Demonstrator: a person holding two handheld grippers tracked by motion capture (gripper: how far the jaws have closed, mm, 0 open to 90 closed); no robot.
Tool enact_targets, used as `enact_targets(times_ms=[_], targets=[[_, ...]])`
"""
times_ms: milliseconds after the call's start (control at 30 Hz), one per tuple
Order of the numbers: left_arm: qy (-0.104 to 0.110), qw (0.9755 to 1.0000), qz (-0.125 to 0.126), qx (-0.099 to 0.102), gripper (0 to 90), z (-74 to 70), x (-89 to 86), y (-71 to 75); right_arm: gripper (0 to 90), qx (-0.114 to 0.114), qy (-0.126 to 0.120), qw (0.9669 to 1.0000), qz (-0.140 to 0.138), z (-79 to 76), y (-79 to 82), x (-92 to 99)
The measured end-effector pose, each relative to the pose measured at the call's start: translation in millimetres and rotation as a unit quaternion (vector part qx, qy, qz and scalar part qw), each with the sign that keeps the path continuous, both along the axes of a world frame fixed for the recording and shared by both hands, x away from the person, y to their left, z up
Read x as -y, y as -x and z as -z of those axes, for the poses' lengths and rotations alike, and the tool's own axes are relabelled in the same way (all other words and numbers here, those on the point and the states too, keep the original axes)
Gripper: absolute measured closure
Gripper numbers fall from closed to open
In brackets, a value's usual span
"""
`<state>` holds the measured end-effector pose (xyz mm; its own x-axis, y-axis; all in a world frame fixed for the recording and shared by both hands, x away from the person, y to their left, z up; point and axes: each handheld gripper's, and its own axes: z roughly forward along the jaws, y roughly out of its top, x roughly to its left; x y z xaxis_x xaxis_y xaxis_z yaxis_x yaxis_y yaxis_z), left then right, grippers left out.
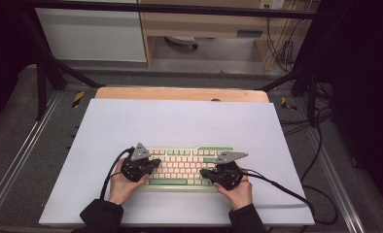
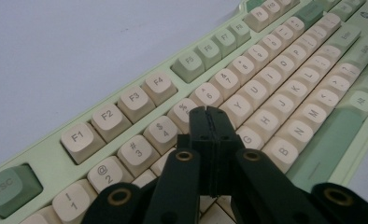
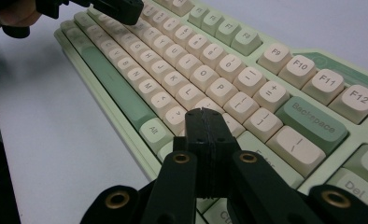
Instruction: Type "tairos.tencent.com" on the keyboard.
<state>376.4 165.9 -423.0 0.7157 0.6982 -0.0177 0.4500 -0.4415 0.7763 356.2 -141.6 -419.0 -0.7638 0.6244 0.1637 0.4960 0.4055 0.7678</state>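
The pale green keyboard with cream keycaps point(image 1: 187, 167) lies at lower centre of the white board point(image 1: 180, 121), near its front edge. Left gripper point(image 1: 153, 164) and right gripper point(image 1: 204, 172), jaws together and empty, hover over opposite keyboard ends. Open board surrounds it.

So the table point(image 1: 180, 94) is a light wooden top, and you only see its bare far edge, because a big pale lavender-white sheet point(image 1: 180, 124) covers nearly all of it. On that sheet, near the front edge and about centered left to right, sits a pale green keyboard point(image 1: 189, 182) with cream keycaps and a few darker green ones.
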Motion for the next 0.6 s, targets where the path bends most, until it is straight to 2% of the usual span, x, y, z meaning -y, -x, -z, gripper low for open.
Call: enact_targets(times_ms=[333, 600], targets=[[0.003, 1.0000, 0.007, 0.002, 89.7, -4.5, -5.3, 6.5, 90.0, 0.001, -0.001, 1.0000, 0.000, -1.2, 0.6, 0.4], [0.005, 1.0000, 0.002, 0.003, 89.7, -4.9, -19.2, 12.9, 90.0, 0.000, -0.004, 1.0000, 0.001, -2.1, 1.0, 0.1]])
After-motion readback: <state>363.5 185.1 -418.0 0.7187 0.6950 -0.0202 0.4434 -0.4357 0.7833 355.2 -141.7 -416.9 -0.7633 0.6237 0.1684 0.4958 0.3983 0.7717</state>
